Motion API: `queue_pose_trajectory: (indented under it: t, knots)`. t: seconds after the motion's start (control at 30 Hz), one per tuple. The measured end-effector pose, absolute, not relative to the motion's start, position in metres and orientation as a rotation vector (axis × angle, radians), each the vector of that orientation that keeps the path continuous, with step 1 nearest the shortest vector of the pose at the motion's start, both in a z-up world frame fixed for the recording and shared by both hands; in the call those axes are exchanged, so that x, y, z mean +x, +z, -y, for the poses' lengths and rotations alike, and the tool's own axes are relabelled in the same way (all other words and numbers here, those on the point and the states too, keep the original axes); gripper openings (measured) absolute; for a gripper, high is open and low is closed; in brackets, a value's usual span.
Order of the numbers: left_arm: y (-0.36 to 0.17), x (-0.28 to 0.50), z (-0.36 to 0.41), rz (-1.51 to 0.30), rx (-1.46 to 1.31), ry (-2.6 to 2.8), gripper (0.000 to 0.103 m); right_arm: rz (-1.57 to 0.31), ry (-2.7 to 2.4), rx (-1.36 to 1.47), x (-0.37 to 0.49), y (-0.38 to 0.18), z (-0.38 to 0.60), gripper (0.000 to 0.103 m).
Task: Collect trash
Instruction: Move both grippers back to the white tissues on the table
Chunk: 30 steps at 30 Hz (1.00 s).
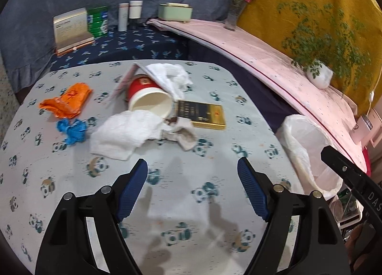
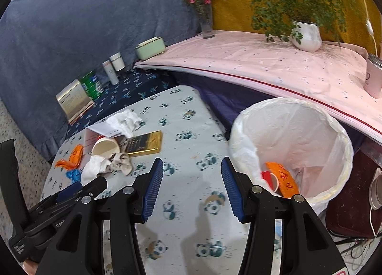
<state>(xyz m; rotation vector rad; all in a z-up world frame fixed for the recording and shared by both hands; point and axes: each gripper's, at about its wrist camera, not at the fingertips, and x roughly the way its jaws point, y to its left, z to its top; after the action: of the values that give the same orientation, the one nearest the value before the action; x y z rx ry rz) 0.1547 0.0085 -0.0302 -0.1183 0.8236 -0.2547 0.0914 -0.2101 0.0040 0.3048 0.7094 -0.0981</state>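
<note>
We see bare tablecloth [image 1: 181, 191] in front of both open grippers, so there is room to move. Farther on, a paper cup [image 1: 149, 98], tissues [image 1: 126, 132] and a gold box [image 1: 203, 114] crowd together. The bin [image 2: 286, 132] stands open beside the table.

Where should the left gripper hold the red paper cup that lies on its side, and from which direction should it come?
Grip the red paper cup across its open rim, which faces the left gripper. Come from the near side, one finger inside the mouth and one outside the upper wall. The white napkin covers the lower rim, and paper leans on the cup's far end, so the upper near edge seems freest.
</note>
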Motion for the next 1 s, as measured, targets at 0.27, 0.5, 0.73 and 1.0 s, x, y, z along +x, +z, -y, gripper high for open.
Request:
queue_pose_trajectory:
  t: [0.27,0.5,0.73,1.0]
  knots:
    - [-0.037,0.161,-0.056,-0.825,-0.151,-0.168,0.074,-0.74,-0.028,0.266,0.106,0.001,0.166,0.05]
    - [-0.045,0.169,-0.081,-0.827,-0.135,-0.123,0.076,-0.77,0.024,0.235,0.122,-0.007,0.136,0.05]
    - [-0.053,0.188,-0.089,-0.826,-0.079,-0.102,0.082,-0.808,0.057,0.222,0.146,-0.022,0.115,0.05]
    - [-0.069,0.219,-0.08,-0.858,-0.026,-0.14,0.082,-0.856,0.072,0.239,0.18,-0.043,0.106,0.047]
